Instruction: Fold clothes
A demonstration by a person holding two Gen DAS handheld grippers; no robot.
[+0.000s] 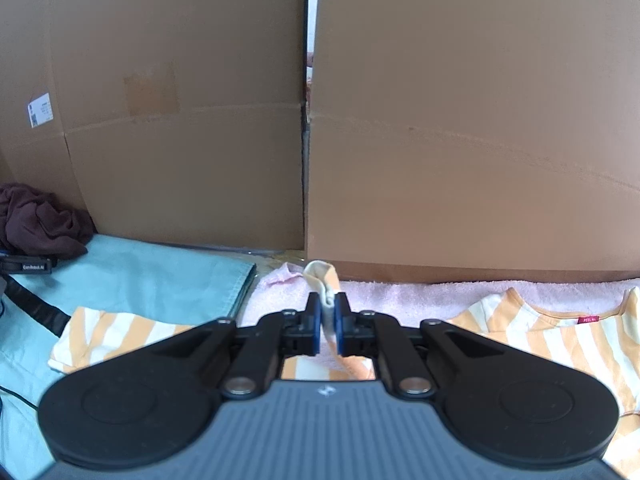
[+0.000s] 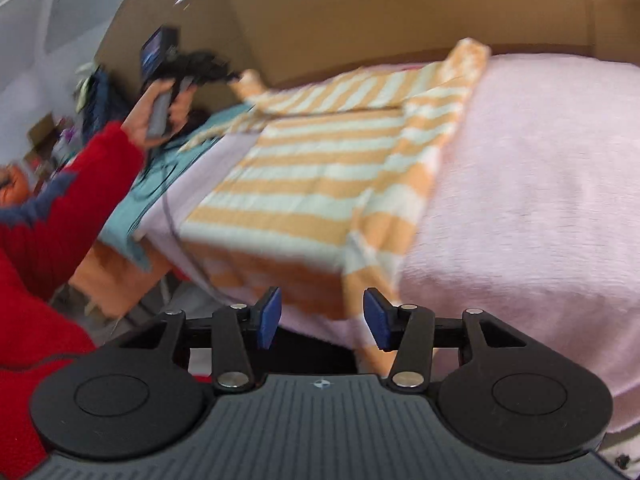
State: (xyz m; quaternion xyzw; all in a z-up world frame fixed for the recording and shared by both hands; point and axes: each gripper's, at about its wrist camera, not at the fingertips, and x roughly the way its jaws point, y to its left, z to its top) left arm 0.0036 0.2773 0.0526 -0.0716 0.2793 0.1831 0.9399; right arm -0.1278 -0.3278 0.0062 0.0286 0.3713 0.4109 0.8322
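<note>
Blue pads of the left gripper (image 1: 328, 322) pinched a fold of the orange-and-cream striped shirt (image 2: 320, 168), apparently a sleeve end, lifted toward the far cardboard boxes (image 1: 460, 120). Right gripper (image 2: 322, 318) stood spread and empty at the near hem. Shirt lay mostly flat on the pink towel (image 2: 540, 200), with a teal cloth (image 1: 140, 272) at left. Fabric looked light, limp and thin; it would likely drape and slide, so hems, sleeve ends or shoulder seams seemed the better holds.
</note>
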